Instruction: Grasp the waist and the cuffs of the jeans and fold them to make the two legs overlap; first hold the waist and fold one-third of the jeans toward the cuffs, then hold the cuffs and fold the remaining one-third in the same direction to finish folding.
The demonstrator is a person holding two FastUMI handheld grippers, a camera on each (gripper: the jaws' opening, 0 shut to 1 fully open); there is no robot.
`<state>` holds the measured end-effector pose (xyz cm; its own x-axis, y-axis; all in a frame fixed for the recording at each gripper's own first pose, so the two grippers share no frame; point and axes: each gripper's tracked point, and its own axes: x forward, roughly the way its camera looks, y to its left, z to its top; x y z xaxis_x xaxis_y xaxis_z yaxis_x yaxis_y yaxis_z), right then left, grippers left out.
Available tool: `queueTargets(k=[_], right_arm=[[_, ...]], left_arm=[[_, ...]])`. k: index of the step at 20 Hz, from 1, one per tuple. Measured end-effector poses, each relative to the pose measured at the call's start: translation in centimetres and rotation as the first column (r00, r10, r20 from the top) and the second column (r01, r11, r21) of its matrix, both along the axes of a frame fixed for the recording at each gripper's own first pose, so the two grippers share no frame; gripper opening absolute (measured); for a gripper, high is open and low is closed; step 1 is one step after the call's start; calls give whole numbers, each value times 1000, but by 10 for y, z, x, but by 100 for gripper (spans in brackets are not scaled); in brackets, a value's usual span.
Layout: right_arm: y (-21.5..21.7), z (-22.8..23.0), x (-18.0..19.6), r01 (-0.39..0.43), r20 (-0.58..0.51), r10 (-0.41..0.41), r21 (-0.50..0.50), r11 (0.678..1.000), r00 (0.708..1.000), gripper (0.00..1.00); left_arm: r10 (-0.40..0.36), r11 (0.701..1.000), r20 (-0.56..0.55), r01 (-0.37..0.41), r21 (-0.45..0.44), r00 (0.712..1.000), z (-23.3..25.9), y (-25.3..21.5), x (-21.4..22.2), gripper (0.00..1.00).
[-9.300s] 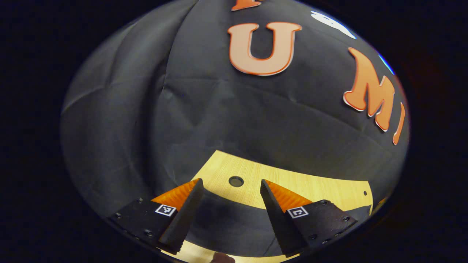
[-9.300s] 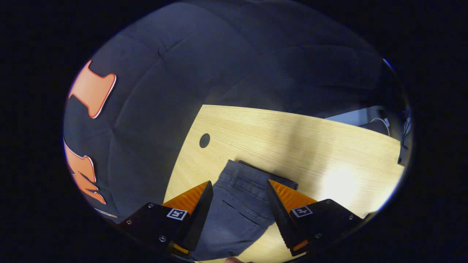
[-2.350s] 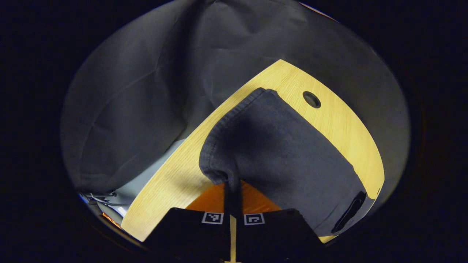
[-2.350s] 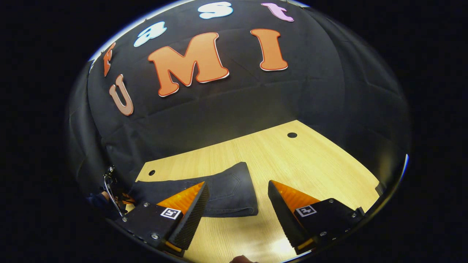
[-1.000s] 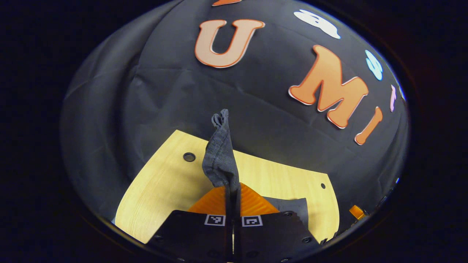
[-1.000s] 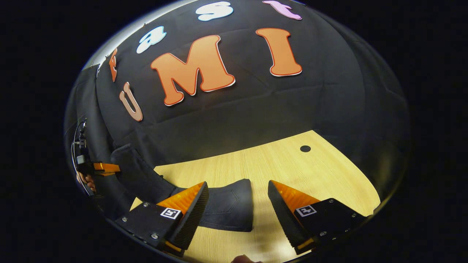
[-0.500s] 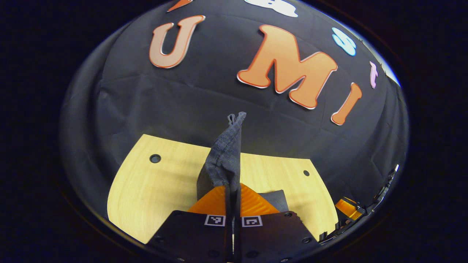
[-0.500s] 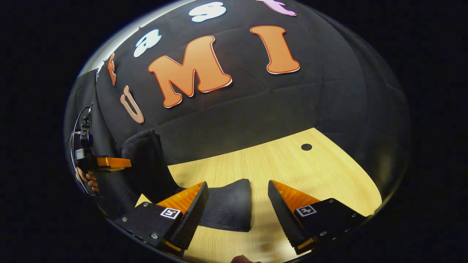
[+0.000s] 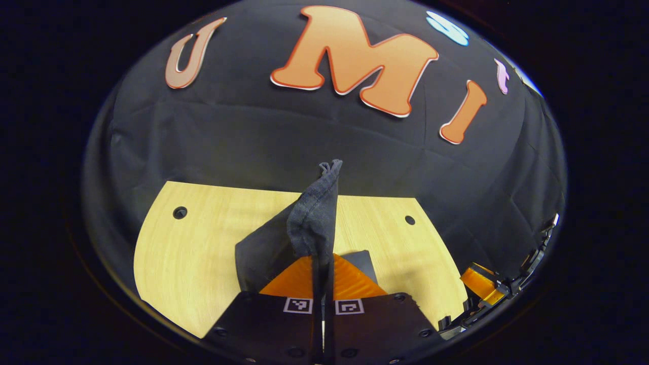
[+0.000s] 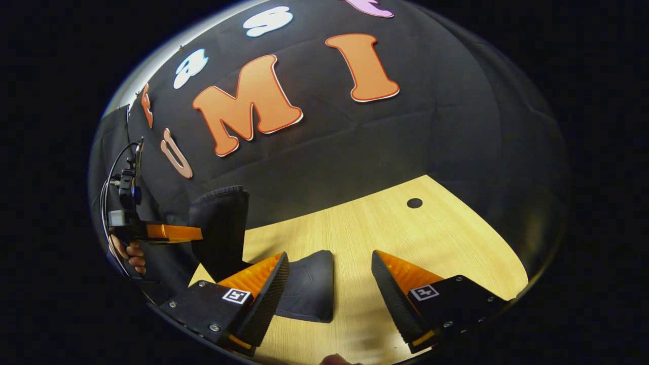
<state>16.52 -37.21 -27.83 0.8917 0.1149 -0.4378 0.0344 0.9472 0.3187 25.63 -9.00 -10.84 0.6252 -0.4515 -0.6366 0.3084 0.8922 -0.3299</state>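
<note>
Left gripper [image 9: 323, 263], clamped on the jeans' cuffs [image 9: 317, 213], has swung them over the table [image 9: 192, 253] toward the folded waist [image 10: 309, 289]; right gripper [image 10: 329, 284] gapes wide, empty: last fold underway.

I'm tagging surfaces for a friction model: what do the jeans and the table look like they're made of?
The jeans look like dark grey denim: a matte woven texture, a stitched hem, and a soft drape where the left claw lifts them. The table looks like light wood, probably laminate or veneer: fine straight grain and a smooth, faintly glossy surface. Solid wood can't be ruled out.
</note>
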Motion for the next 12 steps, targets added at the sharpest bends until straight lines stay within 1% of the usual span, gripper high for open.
queueTargets(k=[8,12], right_arm=[[-21,-17,0,-9,-36,9,12,1000,999,98],[-30,-27,1,-8,-61,9,16,1000,998,98]], left_arm=[[-99,994,-84,103,40,992,-41,-70,-27,2],[-180,980,-145,190,62,973,-76,-103,-59,2]])
